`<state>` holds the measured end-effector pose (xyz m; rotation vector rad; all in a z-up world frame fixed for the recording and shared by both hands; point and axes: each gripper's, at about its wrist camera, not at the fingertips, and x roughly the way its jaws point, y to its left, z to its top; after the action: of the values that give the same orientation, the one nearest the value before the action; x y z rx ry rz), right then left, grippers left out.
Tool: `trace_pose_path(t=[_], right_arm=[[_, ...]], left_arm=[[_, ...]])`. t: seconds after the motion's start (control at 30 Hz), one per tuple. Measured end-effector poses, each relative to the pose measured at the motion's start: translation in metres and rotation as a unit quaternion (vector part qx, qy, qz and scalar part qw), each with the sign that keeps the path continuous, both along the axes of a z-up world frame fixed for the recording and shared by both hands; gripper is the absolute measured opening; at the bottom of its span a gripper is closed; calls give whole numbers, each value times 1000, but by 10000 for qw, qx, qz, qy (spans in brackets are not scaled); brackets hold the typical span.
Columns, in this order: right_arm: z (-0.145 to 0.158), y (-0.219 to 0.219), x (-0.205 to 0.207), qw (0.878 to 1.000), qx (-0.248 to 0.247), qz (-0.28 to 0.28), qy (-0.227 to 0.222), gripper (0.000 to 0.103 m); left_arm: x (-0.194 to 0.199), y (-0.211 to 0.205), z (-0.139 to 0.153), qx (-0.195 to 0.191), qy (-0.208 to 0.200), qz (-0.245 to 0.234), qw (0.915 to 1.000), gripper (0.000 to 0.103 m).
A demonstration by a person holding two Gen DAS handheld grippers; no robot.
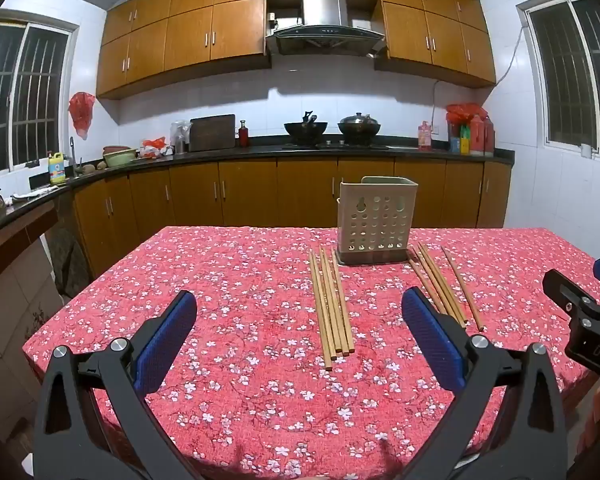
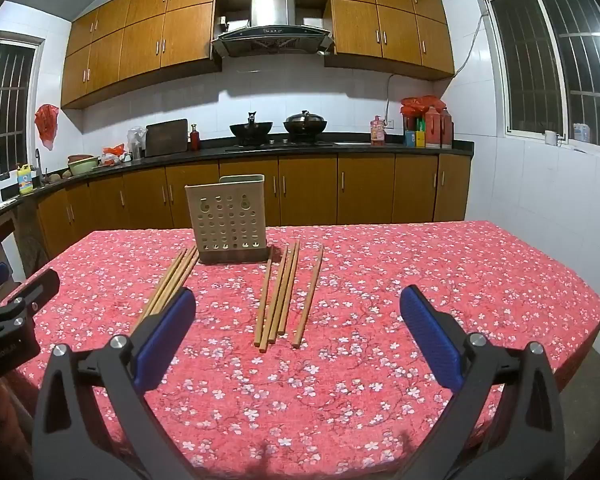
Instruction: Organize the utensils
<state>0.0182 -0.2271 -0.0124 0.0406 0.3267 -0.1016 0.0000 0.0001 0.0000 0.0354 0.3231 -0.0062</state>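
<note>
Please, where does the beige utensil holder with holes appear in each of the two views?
Left wrist view: utensil holder stands right of centre, on the table's far part, between two chopstick groups.
Right wrist view: utensil holder stands left of centre.
Shared landmark: range hood.

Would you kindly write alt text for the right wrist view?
The open right gripper hovers over a red floral tablecloth, facing four loose chopsticks. Behind them stands a perforated beige utensil holder, with more chopsticks to its left.
</note>
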Motion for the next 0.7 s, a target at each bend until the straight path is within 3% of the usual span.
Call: trace_pose_path(t=[0.7], right_arm=[[1, 0, -1, 10000, 13, 2, -5, 99]], left_arm=[[0, 0, 0, -2, 4, 0, 10000, 101]])
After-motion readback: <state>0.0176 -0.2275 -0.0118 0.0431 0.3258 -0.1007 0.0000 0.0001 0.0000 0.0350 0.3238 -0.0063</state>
